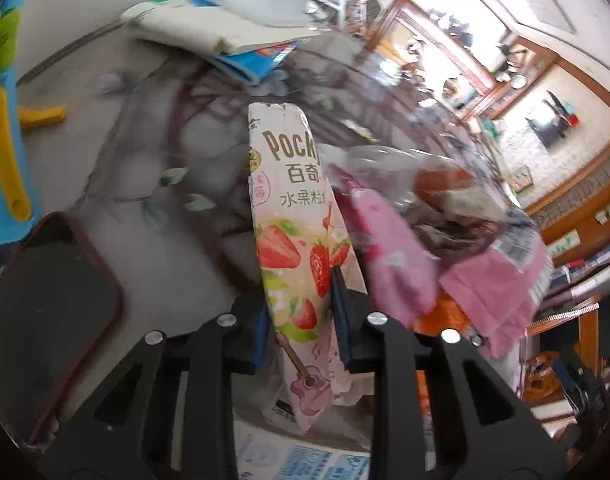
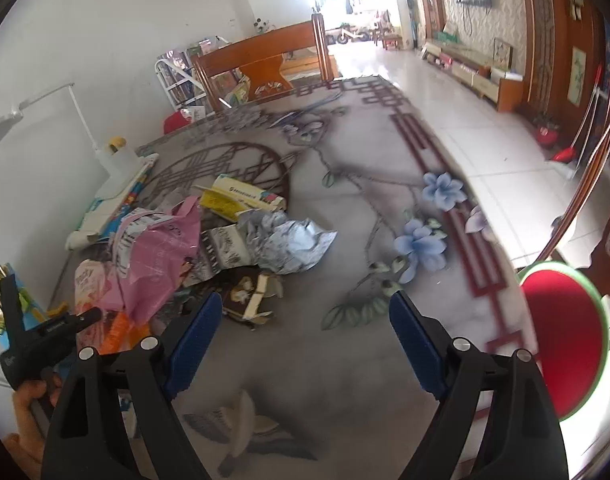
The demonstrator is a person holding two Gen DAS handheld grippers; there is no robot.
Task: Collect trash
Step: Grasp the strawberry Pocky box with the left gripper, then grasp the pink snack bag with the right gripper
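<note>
1. Left gripper [image 1: 301, 312]: black plastic linkage arms with blue padded fingers [image 1: 340, 312], jaws clamped on the Pocky wrapper [image 1: 291, 216], a flat, glossy, elongated packet printed with strawberries and a small pink guitar. The packet stands nearly upright, rising toward 12 o'clock from the jaws.
2. At 3 o'clock of that packet lies the pink plastic bag [image 1: 481, 280], soft and creased, with a barcode label near its edge and an orange scrap showing beneath it.
3. Right gripper [image 2: 301, 340]: same construction, jaws spread wide and holding nothing, hovering over the table [image 2: 385, 184], whose smooth glossy top carries printed blue flowers, green leaves and dark red lattice lines.
4. Trash heap, at 10 to 11 o'clock of the right gripper: the pink bag [image 2: 157, 248]; a crumpled foil wrapper [image 2: 293, 240], silvery and sharply creased; a yellow-and-white carton [image 2: 241, 198], flattened and torn open; a dark torn wrapper [image 2: 245, 296] nearest the left blue finger.
5. At 3 o'clock, off the table edge, a round red seat [image 2: 561, 340] with a green rim.
</note>
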